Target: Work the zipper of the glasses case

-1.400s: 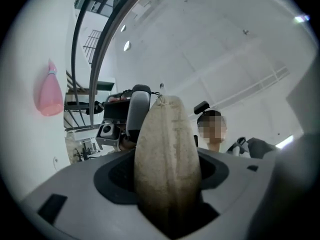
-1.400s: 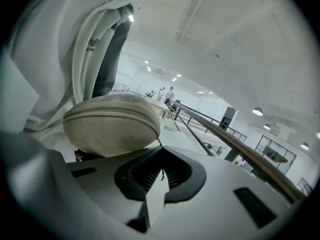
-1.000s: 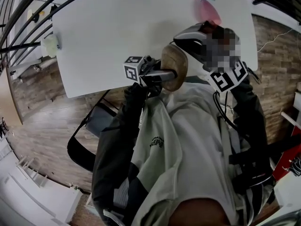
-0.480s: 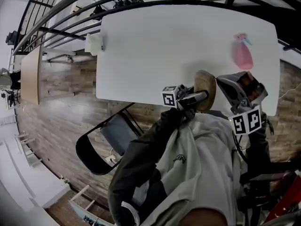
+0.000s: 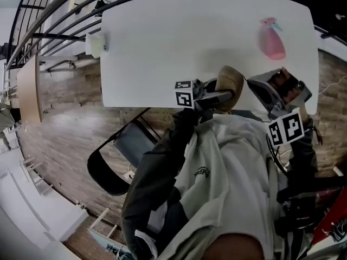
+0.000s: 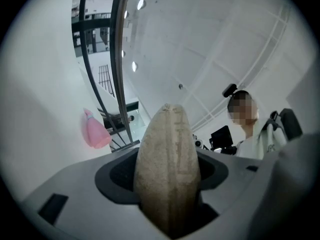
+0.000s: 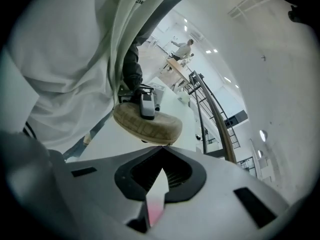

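Off the near-left corner of the white table [image 5: 162, 47], a dark folding chair [image 5: 111, 167] stands on the wood floor.

Your left gripper [image 5: 219, 96] reaches in from the left at the table's near edge. Its jaws are clamped on the tan glasses case [image 5: 230, 77], one pad on each broad face, about mid-length. The case is held clear of the tabletop. Its long axis runs roughly near to far, crosswise to the jaws. One narrow seamed edge faces back toward that gripper.

Your right gripper [image 7: 161, 149] comes in from the right with its jaws fully closed. The tips meet at the case's rim, on the side away from the left gripper. I cannot tell whether a zipper pull is pinched between them.

Far right on the table, well apart from the case, stands a pink spray bottle [image 5: 271, 41].
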Tool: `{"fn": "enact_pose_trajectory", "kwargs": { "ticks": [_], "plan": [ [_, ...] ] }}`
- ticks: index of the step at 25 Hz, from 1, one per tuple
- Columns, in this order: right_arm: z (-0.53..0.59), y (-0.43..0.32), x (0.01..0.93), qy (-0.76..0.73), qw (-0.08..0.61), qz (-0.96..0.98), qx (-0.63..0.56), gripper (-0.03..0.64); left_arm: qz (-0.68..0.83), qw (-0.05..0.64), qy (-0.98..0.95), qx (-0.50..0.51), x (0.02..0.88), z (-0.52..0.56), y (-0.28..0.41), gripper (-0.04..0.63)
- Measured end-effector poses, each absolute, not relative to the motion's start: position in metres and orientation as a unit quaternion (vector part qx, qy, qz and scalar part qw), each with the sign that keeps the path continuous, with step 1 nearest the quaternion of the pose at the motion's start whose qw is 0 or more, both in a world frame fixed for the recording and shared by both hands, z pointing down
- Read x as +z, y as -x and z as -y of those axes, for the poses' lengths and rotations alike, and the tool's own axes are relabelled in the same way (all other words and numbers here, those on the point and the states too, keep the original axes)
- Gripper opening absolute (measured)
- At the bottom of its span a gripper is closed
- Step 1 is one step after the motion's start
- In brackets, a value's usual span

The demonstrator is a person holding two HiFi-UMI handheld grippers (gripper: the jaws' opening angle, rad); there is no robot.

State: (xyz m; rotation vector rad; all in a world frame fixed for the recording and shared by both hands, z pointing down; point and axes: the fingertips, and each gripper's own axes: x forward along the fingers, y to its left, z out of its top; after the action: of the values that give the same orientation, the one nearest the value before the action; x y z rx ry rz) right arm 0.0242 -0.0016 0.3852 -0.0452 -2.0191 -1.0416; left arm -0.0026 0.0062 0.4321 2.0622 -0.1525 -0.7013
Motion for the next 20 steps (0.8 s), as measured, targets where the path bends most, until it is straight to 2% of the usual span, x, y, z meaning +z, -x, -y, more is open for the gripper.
{"fn": "enact_pose_trajectory", "kwargs": {
  "ticks": [4,7,10,13,20],
  "plan": [
    [-0.006,-0.027,0.382,0.035,0.420,0.824,-0.378,-0.005,0.055,0.445,-0.854,-0.265,0.428,-0.009,0.000,0.298],
    [-0.003,-0.024,0.371,0.010,0.344,0.898,-0.273,-0.005,0.041,0.450,-0.836,-0.311,0.415,-0.010,-0.003,0.298],
    [-0.006,-0.021,0.366,0.001,0.276,0.940,-0.201,-0.005,0.053,0.441,-0.801,-0.401,0.394,0.001,0.017,0.297],
    [-0.033,-0.012,0.384,0.018,0.290,0.933,-0.213,-0.005,0.084,0.431,-0.761,-0.478,0.393,0.019,0.049,0.295],
    [-0.040,0.003,0.410,0.004,0.322,0.923,-0.210,-0.005,0.143,0.448,-0.677,-0.566,0.396,0.053,0.079,0.288]
  ]
}}
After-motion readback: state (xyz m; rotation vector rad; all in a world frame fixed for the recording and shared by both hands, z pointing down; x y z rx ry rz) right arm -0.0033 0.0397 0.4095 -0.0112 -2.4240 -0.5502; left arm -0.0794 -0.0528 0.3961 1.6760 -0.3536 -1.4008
